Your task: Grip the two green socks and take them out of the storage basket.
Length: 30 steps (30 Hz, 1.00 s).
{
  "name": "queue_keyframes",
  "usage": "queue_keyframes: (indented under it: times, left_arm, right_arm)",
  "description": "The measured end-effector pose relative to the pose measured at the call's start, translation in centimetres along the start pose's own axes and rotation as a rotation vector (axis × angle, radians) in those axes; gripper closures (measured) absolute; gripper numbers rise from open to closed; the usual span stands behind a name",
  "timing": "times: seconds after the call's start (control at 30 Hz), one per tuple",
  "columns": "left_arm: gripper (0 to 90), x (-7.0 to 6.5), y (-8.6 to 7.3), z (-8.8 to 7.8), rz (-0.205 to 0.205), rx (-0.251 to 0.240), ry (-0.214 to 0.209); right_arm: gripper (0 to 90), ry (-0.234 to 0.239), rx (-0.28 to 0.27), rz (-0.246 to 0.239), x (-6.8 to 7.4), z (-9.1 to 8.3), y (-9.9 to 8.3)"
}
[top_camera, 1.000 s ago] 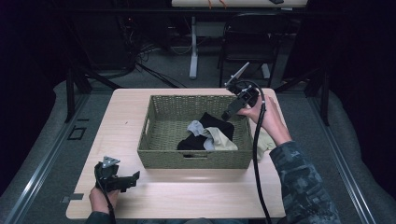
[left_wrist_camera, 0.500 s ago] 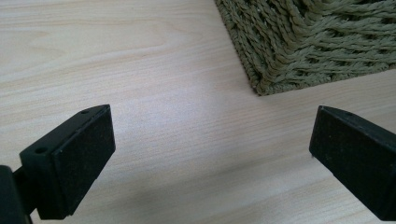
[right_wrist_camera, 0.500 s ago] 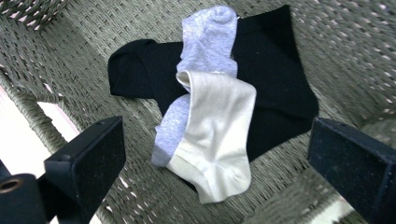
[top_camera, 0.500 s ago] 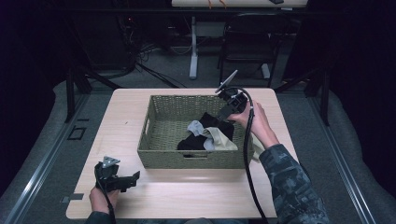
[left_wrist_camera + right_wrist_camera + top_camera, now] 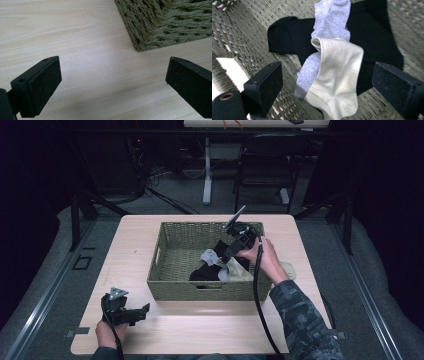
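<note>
Cream sock (image 5: pixel 337 75) — between wide-open right tool (image 5: pixel 327 85)

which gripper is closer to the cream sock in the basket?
Right. The right gripper hangs just above the cream sock inside the woven basket, jaws open astride it. The left gripper sits on the table outside the basket's near-left corner.

The person's right arm wears a long sleeve with a dark blotchy camouflage pattern (image 5: pixel 300 320). Both hand-held tools are black, blocky grippers with flat square pads (image 5: pixel 265 85). A thick black cable (image 5: pixel 260 295) trails toward six o'clock; the left tool carries a small grey three-cornered plate (image 5: pixel 117 293)
</note>
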<state>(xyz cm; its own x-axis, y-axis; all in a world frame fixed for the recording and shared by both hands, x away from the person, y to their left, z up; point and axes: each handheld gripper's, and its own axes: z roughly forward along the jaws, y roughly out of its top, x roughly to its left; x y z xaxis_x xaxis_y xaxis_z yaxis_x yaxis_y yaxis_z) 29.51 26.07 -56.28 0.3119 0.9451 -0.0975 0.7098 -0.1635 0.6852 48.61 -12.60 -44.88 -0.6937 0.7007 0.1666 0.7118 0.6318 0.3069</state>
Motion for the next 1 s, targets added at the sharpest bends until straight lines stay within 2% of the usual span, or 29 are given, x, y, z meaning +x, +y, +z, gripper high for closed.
queue_keyframes:
  times: [0.1,0.13,0.17,0.27,0.4,0.47,0.6,0.7,0.8,0.83,0.87,0.9,1.0]
  left_arm:
    - [0.2,0.0,0.0,0.0,0.000,0.000,-0.003]
    - [0.2,0.0,0.0,0.0,0.000,0.000,-0.003]
    - [0.2,0.0,0.0,0.0,0.000,0.000,-0.003]
    - [0.2,0.0,0.0,0.0,0.000,0.000,-0.001]
    - [0.2,0.0,0.0,0.0,0.001,0.001,-0.002]
    - [0.2,0.0,0.0,0.0,0.000,0.002,0.000]
    - [0.2,0.0,0.0,0.0,0.000,0.000,0.001]
    - [0.2,0.0,0.0,0.0,0.001,0.002,-0.002]
    - [0.2,0.0,0.0,0.0,0.001,0.001,-0.002]
    - [0.2,0.0,0.0,0.0,0.001,0.001,-0.001]
    - [0.2,0.0,0.0,0.0,0.000,0.001,-0.001]
    - [0.1,0.0,0.0,0.0,0.000,0.001,-0.001]
    - [0.2,0.0,0.0,0.0,0.002,0.000,-0.001]
  right_arm:
    - [13.1,-0.001,0.011,0.001,0.1,1.1,-0.1]
    - [13.5,-0.002,0.036,-0.003,0.1,1.4,0.0]
    - [14.1,-0.004,0.011,0.016,0.2,1.9,-0.1]
    - [17.4,-0.021,0.066,0.011,0.2,2.8,0.0]
    - [30.0,-0.035,0.066,0.026,0.0,3.9,0.0]
    - [40.7,-0.051,0.081,0.023,0.0,4.4,0.0]
    - [69.0,-0.073,0.119,0.043,0.2,4.8,-0.1]
    - [86.6,-0.094,0.116,0.032,0.0,4.7,-0.2]
    - [88.3,-0.104,0.125,0.031,0.0,4.1,-0.4]
    - [88.4,-0.111,0.103,0.041,0.1,3.9,-0.5]
    - [88.4,-0.117,0.120,0.027,0.0,3.4,-0.5]
    - [88.4,-0.119,0.101,0.032,0.0,3.1,-0.6]
    - [88.4,-0.129,0.094,0.018,0.0,1.7,-0.7]
